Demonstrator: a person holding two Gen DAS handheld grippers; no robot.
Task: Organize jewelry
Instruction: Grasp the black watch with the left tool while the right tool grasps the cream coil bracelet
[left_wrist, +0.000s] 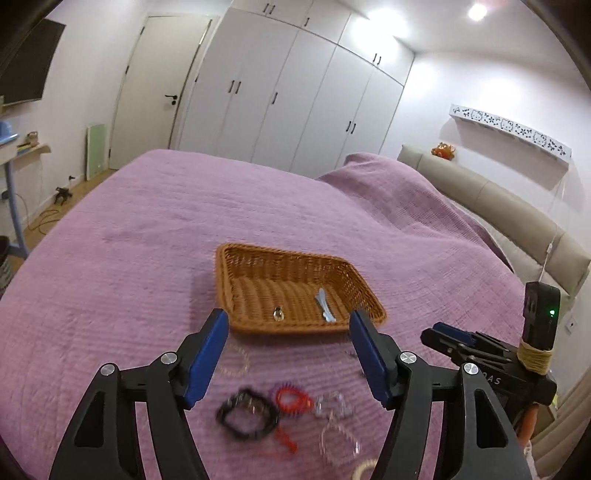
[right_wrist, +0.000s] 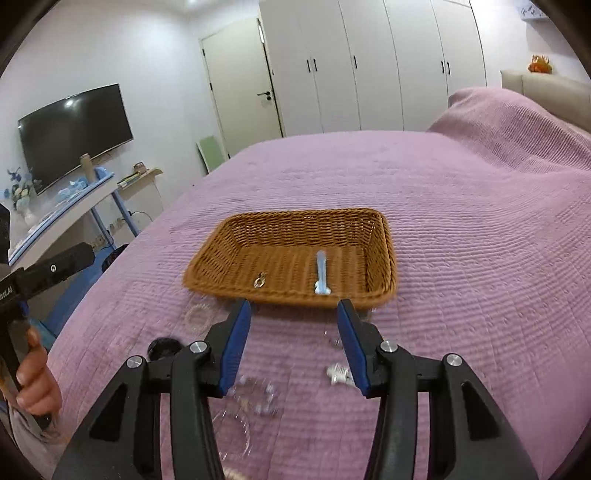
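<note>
Both grippers hang empty over the bed (left_wrist: 147, 229), fingers spread wide. Beyond the left gripper (left_wrist: 288, 328) fingertips sits the wicker basket (left_wrist: 258, 326), already holding a small charm (left_wrist: 278, 314) and a blue hair clip (left_wrist: 324, 304). Below and between its fingers lie a black coil tie (left_wrist: 243, 415), a red coil tie (left_wrist: 293, 400) and clear bracelets (left_wrist: 338, 441), touching. The right gripper (right_wrist: 293, 314) has clear bracelets (right_wrist: 255, 400) by its left finger. The likely trouble is tangling: closing on one loop may drag its neighbour, or pinch the quilt.

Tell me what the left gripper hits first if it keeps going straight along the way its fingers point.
Most likely the near wall of the wicker basket: the open left gripper frames it dead ahead. The hair ties and bracelets on the purple bedspread lie below that line. Depth is hard to judge through the fisheye.
</note>
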